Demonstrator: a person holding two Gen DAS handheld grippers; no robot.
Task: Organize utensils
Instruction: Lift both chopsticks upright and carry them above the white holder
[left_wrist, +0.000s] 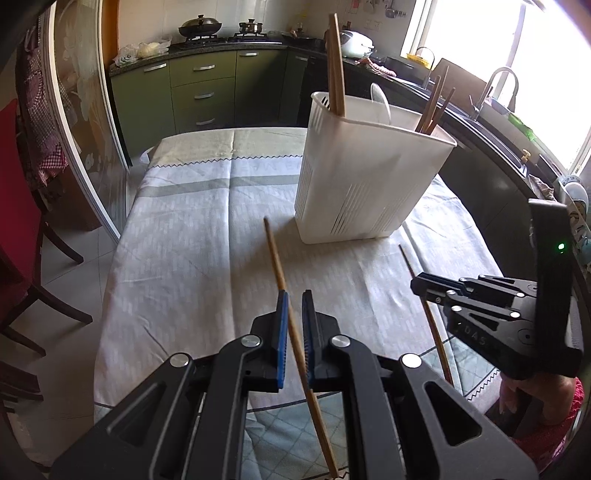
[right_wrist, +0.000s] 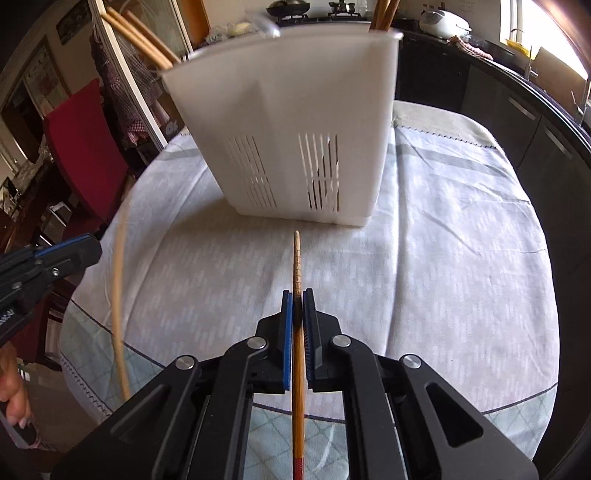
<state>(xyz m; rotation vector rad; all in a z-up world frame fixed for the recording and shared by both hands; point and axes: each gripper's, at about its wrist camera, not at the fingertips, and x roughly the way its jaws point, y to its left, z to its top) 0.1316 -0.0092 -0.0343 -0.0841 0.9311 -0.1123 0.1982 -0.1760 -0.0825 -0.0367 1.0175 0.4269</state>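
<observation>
Now your right gripper (right_wrist: 297, 295) clamps one chopstick (right_wrist: 296, 258) whose long axis points straight at the white holder (right_wrist: 288, 122), nearer than your left gripper (left_wrist: 294, 301), which grasps another chopstick (left_wrist: 275, 254) aimed beside it

home kitchen with dining table

green base cabinets (left_wrist: 207, 88) under a dark countertop; gas hob with lidded wok (left_wrist: 200, 26); white rice cooker (left_wrist: 357, 42); sink faucet (left_wrist: 496, 86) below a bright window; cloth-covered table (left_wrist: 207, 236); red-backed wooden chair (right_wrist: 92, 147); white plastic utensil caddy (left_wrist: 364, 181) holding chopsticks.
</observation>
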